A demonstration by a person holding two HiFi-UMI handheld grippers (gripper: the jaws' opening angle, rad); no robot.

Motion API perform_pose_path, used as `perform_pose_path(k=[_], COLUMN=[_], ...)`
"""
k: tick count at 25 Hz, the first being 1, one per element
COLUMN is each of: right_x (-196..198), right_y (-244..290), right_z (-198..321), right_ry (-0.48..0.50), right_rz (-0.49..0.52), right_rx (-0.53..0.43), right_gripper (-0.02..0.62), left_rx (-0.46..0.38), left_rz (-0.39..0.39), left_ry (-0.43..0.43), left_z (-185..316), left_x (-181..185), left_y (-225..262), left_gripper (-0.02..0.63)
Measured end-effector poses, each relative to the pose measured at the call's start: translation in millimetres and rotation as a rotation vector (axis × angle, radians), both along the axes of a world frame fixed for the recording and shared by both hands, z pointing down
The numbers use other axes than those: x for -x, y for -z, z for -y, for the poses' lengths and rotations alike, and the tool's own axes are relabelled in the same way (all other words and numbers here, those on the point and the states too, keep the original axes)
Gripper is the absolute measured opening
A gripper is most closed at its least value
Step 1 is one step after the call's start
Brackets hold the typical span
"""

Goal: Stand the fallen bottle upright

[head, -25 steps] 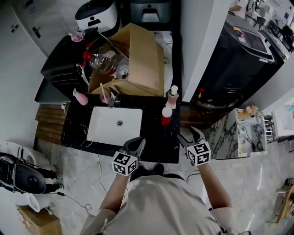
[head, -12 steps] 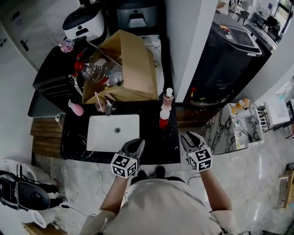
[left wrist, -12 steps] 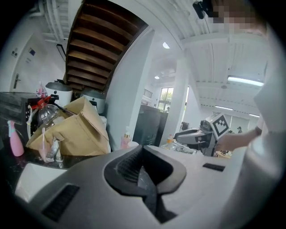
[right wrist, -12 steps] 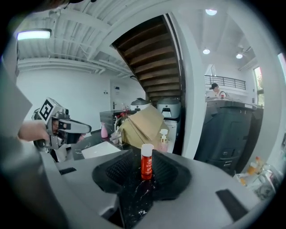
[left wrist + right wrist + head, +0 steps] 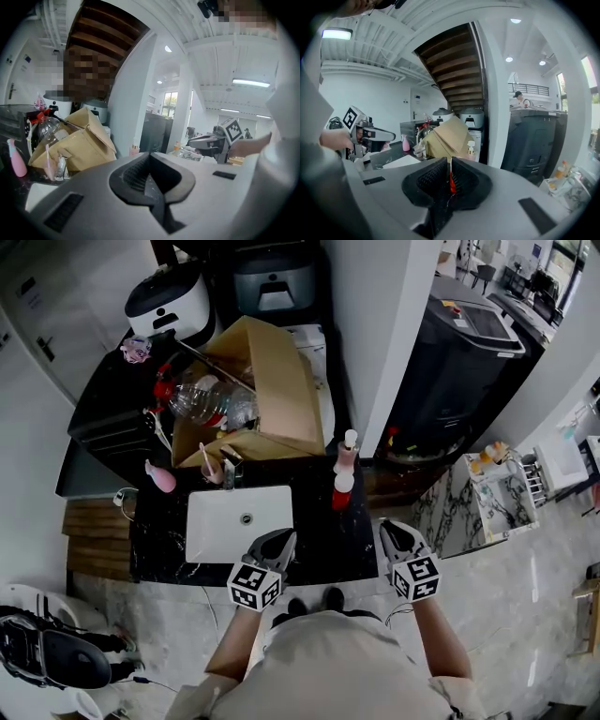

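A red bottle with a white cap (image 5: 342,491) stands upright on the black counter (image 5: 319,538), right of the sink. A pinkish pump bottle (image 5: 349,450) stands just behind it. My left gripper (image 5: 276,542) hovers at the counter's front edge, shut and empty. My right gripper (image 5: 393,532) hangs off the counter's front right corner, apart from both bottles; its jaws are closing, almost together, with nothing between them. In the right gripper view the jaws (image 5: 450,161) leave a thin slit through which the distant red bottle (image 5: 451,183) shows. In the left gripper view the jaws (image 5: 150,157) meet.
A white sink (image 5: 202,498) is set in the counter's left half, with a pink bottle (image 5: 161,477) at its far left. Behind it sits an open cardboard box (image 5: 277,381) holding a clear plastic bottle (image 5: 202,401). A white cooker (image 5: 169,301) and dark appliances stand farther back.
The right gripper's jaws went from wide open to nearly together. Both grippers drew back from the counter toward the person. The red bottle stayed upright.
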State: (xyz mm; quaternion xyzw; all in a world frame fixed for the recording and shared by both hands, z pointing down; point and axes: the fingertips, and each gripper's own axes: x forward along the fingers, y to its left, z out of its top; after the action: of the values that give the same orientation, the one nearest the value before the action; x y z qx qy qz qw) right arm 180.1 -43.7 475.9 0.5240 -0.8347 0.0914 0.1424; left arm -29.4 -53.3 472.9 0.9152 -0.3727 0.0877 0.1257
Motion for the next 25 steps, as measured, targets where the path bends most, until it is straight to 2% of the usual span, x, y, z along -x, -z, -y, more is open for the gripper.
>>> perform_pose_path(k=[10,25], right_x=[5.7,14.9], right_y=[13.2,6.7], right_z=[-1.5,-1.4], right_ry=[-0.021,-0.014], right_rz=[0.052,0.064], right_rx=[-0.024,-0.010], right_gripper=[0.032,0.032], left_rx=[-0.003,0.014], left_rz=[-0.008,-0.019], left_ry=[-0.024,-0.020], left_z=[5.8,6.1], left_x=[10.8,16.7], left_y=[0.0,-6.4], left_gripper=[0.008,0.008])
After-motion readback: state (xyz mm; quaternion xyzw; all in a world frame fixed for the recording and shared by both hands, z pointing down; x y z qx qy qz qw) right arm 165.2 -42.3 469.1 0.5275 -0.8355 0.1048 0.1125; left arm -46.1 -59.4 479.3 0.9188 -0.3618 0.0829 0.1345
